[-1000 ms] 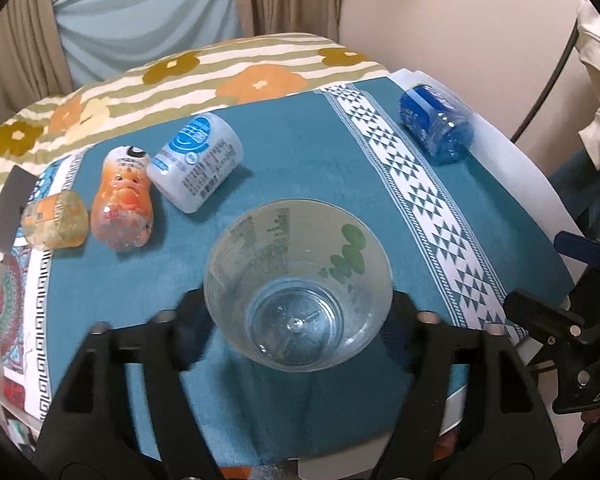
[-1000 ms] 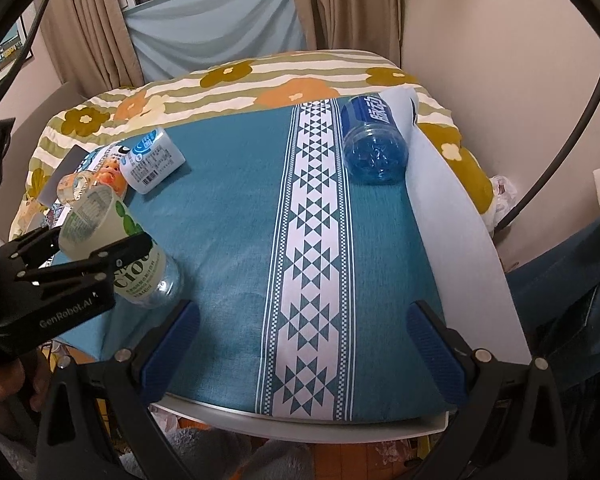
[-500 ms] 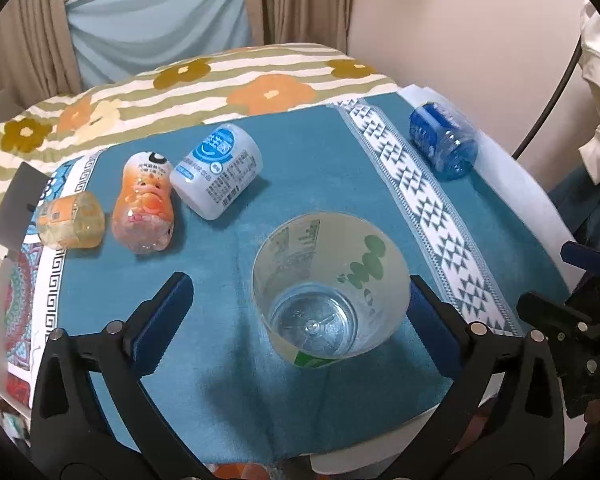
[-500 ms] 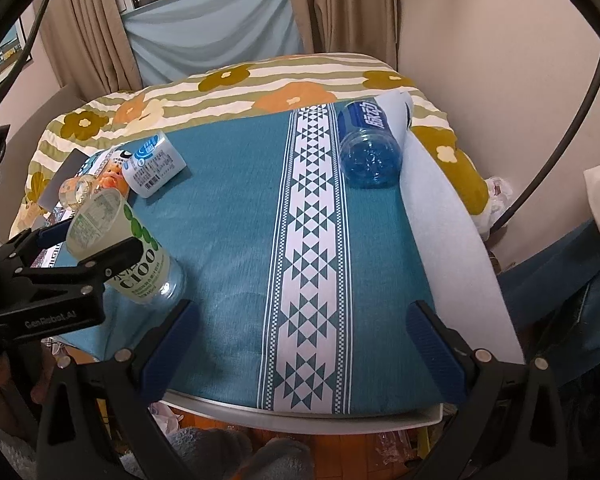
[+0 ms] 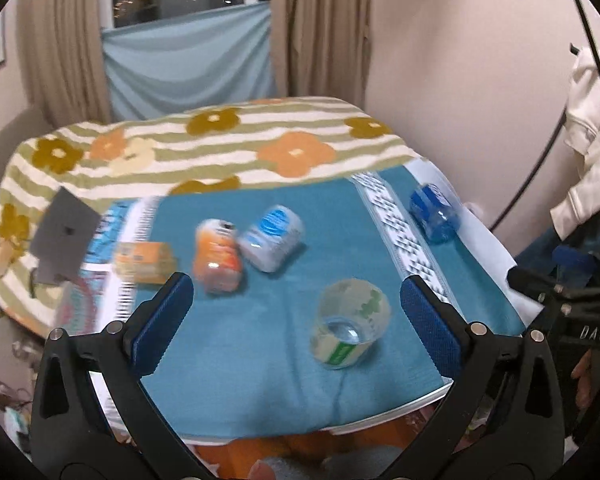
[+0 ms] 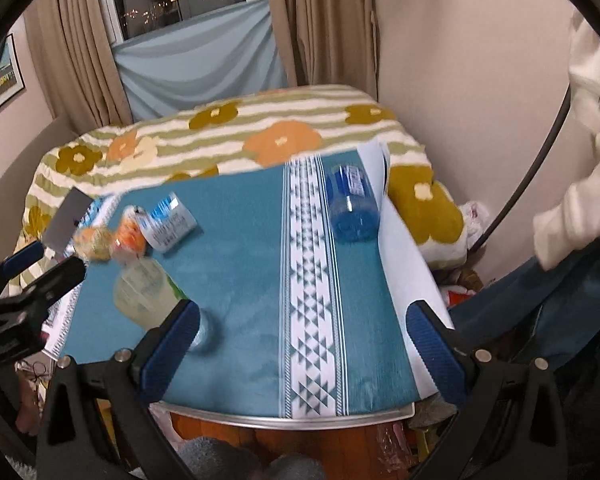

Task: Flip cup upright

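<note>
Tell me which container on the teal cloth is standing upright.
Only the clear cup with green print, mouth up. The blue bottle, white bottle and orange bottle lie sideways.

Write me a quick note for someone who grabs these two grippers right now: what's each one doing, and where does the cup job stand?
Left gripper: open, holding nothing, clear of the cup.
Right gripper: open, holding nothing.
Cup: stands mouth up on the teal cloth, near the front edge, free of both grippers.
Other items: orange bottle, white bottle and blue bottle lie on their sides farther back.
Done: the cup looks upright and released.
Left: probably nothing for the cup; just keep both grippers clear of it.
</note>
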`<state>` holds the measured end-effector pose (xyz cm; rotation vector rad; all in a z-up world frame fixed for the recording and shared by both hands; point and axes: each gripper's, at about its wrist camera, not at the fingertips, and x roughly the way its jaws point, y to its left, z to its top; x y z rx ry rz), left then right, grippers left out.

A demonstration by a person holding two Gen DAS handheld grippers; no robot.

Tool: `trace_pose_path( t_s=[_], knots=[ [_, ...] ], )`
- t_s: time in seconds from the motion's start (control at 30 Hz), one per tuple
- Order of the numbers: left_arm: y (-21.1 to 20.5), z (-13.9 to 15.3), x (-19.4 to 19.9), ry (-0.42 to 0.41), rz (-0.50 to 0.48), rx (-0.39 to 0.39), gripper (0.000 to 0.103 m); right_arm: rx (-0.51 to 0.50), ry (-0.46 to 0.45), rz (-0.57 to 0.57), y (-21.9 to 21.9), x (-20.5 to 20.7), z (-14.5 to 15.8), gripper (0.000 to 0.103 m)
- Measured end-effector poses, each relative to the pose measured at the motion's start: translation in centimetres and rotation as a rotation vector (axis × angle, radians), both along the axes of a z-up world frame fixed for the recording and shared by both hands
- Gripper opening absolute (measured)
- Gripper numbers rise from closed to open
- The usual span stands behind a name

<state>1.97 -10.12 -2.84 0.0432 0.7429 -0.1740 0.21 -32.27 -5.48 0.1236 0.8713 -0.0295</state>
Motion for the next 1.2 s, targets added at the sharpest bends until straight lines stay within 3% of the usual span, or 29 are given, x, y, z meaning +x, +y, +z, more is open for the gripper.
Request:
trace_pose_path(
  t_s=[0.17, 0.4, 1.2],
  knots=[
    [3.4, 2.6, -0.9, -0.002, 0.097, 0.019, 0.103, -0.031, -0.047, 0.021, 1.8, 0.4, 3.6, 0.103],
    [6.9, 4.0, -2.1, -0.022, 0.191, 0.023, 0.103, -0.059, -0.059, 0.062, 4.0, 0.8, 5.2, 0.103],
    [7.9, 4.0, -3.2, -0.059, 0.168, 0.029, 0.103, -0.073, -0.104, 0.015, 5.6, -0.7, 5.8, 0.103]
  ],
)
